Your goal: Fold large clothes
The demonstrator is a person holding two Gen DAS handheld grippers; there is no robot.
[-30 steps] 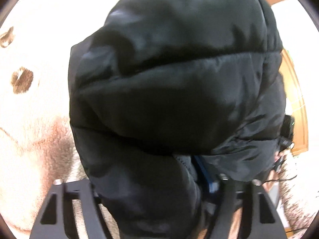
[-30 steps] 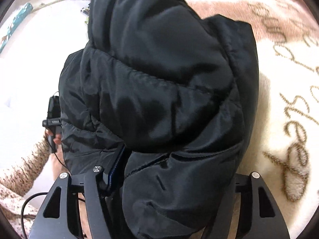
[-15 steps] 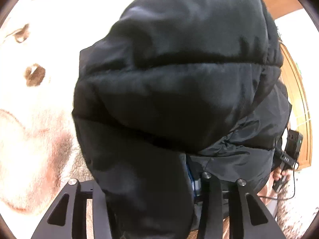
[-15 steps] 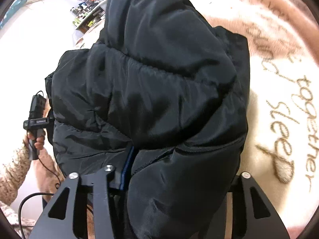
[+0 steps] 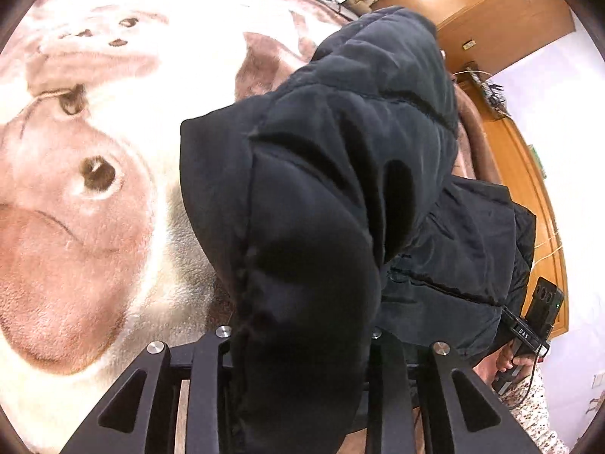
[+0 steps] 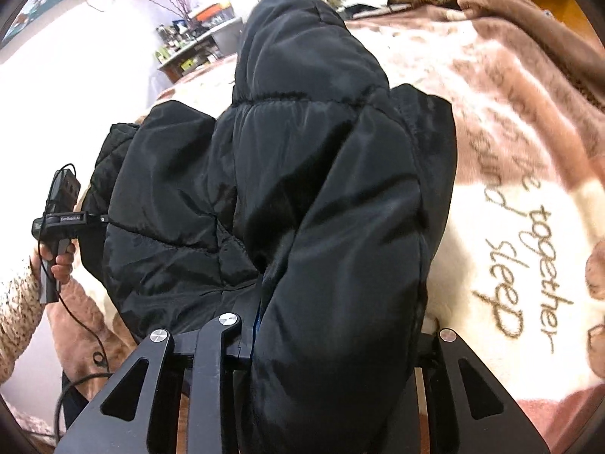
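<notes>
Both grippers have just been closing and now pinch thick folds of the black puffer jacket [image 5: 340, 196]: left gripper [image 5: 298, 344], right gripper [image 6: 332, 325], fingers narrowed on the padding; the jacket hangs bunched above the patterned blanket [image 6: 510, 159] on the bed

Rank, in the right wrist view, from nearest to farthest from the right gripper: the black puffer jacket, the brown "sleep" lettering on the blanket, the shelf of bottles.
1. Black puffer jacket: clamped in the right gripper.
2. Brown "sleep" lettering: to the right, on the blanket.
3. Shelf of bottles: far back, upper left.
</notes>
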